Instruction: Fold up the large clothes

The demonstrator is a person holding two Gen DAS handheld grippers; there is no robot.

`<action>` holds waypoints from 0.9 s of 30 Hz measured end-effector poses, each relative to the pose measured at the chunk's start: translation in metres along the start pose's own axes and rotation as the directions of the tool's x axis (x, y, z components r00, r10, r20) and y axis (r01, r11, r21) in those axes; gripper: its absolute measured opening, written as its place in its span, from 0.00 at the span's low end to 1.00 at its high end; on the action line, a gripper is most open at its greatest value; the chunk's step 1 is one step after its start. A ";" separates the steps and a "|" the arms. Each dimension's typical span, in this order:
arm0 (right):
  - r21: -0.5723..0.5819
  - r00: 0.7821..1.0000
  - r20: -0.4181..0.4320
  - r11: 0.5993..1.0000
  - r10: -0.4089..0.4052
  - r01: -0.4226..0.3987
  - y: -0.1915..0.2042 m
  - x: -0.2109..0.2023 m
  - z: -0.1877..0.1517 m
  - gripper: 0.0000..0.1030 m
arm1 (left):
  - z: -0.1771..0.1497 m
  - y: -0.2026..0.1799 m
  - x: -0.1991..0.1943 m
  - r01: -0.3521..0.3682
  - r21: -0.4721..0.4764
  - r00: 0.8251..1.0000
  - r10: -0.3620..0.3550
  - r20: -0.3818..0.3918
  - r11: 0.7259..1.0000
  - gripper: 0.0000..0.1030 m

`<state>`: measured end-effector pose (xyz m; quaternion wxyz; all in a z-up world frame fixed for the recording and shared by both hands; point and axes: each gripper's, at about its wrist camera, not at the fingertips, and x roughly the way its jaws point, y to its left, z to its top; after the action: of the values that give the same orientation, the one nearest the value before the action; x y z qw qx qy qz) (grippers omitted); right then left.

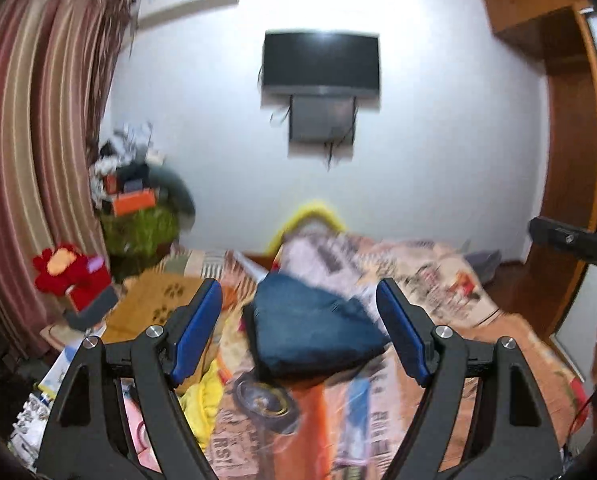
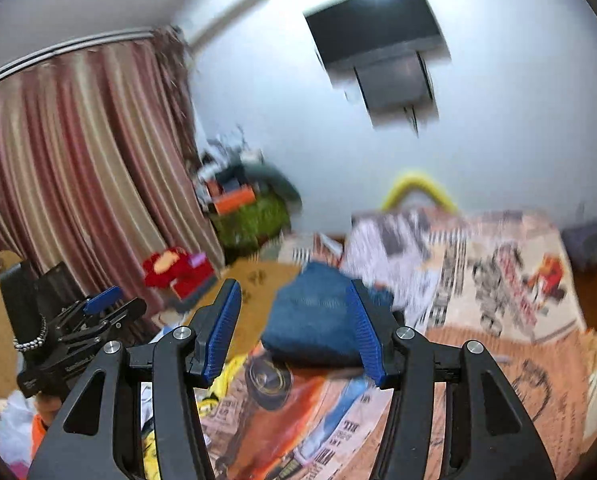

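A folded dark blue denim garment (image 1: 310, 332) (image 2: 310, 316) lies on the patterned bedspread (image 1: 438, 280) (image 2: 498, 280), a little way ahead of both grippers. My left gripper (image 1: 298, 285) is held above the bed, open, with nothing between its blue pads (image 1: 196, 332). My right gripper (image 2: 293, 285) also hovers above the bed with its jaws apart and empty. In the right wrist view the left gripper (image 2: 98, 304) shows at the left, in a hand with a beaded bracelet (image 2: 30, 340). Part of the right gripper's body (image 1: 570, 240) shows at the right edge of the left wrist view. Both views are blurred.
A yellow cloth (image 1: 206, 396) lies at the bed's near left. A red plush toy (image 1: 70, 276) and a cluttered green-covered stand (image 1: 142, 228) sit by the striped curtain (image 1: 38, 140). A TV (image 1: 320, 60) hangs on the far wall; a wooden wardrobe (image 1: 570, 140) is at right.
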<state>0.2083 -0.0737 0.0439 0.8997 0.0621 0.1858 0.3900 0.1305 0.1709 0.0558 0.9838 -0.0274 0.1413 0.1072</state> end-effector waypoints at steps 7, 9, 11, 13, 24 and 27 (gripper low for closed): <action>-0.137 0.985 0.167 0.988 -0.046 0.069 0.044 -0.041 -0.022 0.51 | -0.011 -0.036 -0.074 -0.014 0.029 0.981 0.008 0.193 0.999 0.77; -0.148 0.979 0.193 0.985 -0.062 0.092 0.049 -0.045 -0.029 0.57 | -0.015 -0.040 -0.084 -0.001 0.018 0.978 -0.003 0.207 1.000 0.78; -0.150 0.975 0.209 0.983 -0.072 0.105 0.051 -0.044 -0.032 0.68 | -0.019 -0.041 -0.088 0.011 0.006 0.979 -0.012 0.205 1.000 0.85; -0.150 0.972 0.220 0.981 -0.085 0.120 0.054 -0.044 -0.034 0.78 | -0.023 -0.040 -0.089 0.002 -0.003 0.979 -0.001 0.204 1.000 0.92; -0.136 0.968 0.212 0.977 -0.135 0.166 0.055 -0.047 -0.031 1.00 | -0.038 -0.034 -0.076 -0.051 -0.041 0.986 0.057 0.154 0.998 0.99; -0.132 0.968 0.205 0.976 -0.143 0.172 0.054 -0.048 -0.036 1.00 | -0.040 -0.036 -0.076 -0.062 -0.036 0.986 0.067 0.150 0.997 0.99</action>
<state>0.1282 -0.0727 0.0379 0.9439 0.0178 0.0717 0.3218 0.0561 0.1174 0.0395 0.9871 -0.0301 0.0653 0.1430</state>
